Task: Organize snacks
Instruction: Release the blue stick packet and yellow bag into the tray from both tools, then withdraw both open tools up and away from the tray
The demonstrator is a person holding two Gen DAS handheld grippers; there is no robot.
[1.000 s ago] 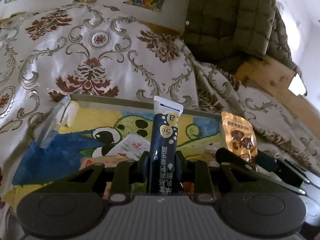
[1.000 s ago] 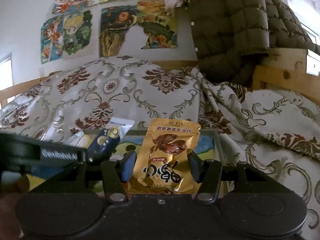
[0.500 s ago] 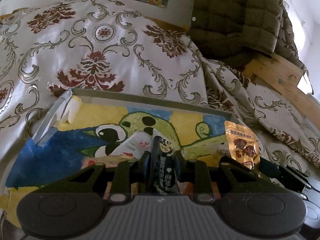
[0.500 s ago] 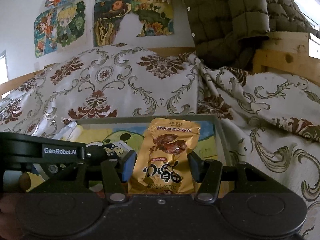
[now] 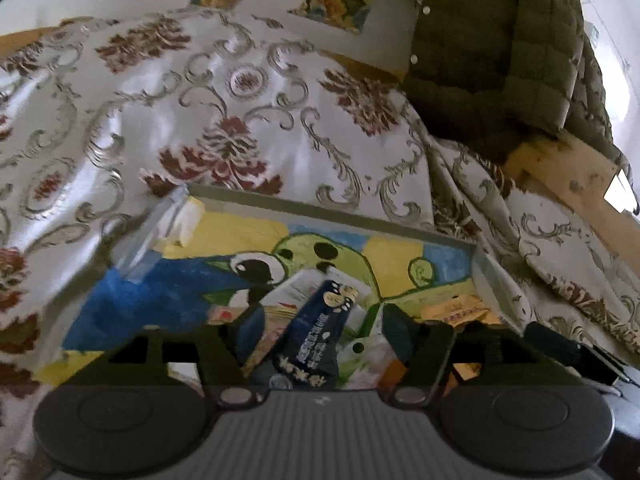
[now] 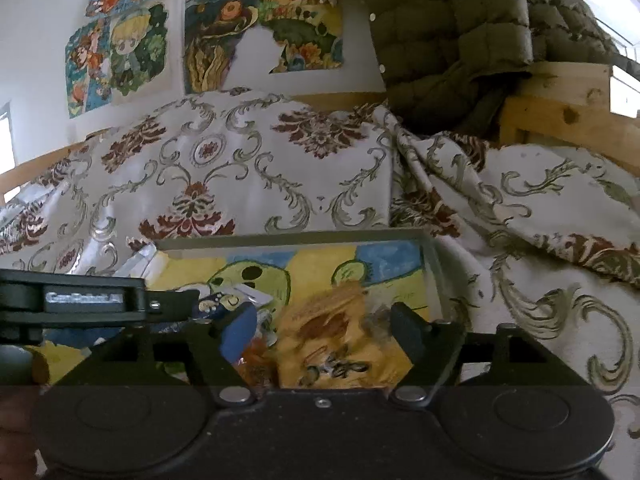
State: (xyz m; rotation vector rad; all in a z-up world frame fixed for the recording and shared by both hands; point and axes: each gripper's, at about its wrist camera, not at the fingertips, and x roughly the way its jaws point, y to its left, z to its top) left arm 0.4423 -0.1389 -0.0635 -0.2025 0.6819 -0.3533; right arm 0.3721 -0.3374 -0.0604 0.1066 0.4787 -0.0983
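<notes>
Two grippers sit over clear tray (image 5: 328,216) w/ painted cartoon liner, on floral cloth (image 5: 224,112). L gripper (image 5: 322,324): jaws spread apart; dark blue stick sachet (image 5: 318,336) lies loose btwn them, tilted, on other packets in tray. R gripper (image 6: 324,324): jaws apart; gold snack pouch (image 6: 336,344) blurred btwn them, over tray's right part, contact w/ fingers not discernible. Green quilted jacket (image 6: 452,40) hangs behind

Dark blue stick sachet (image 5: 316,328) and blurred gold pouch (image 6: 336,340) lie inside the painted tray (image 5: 320,216)
</notes>
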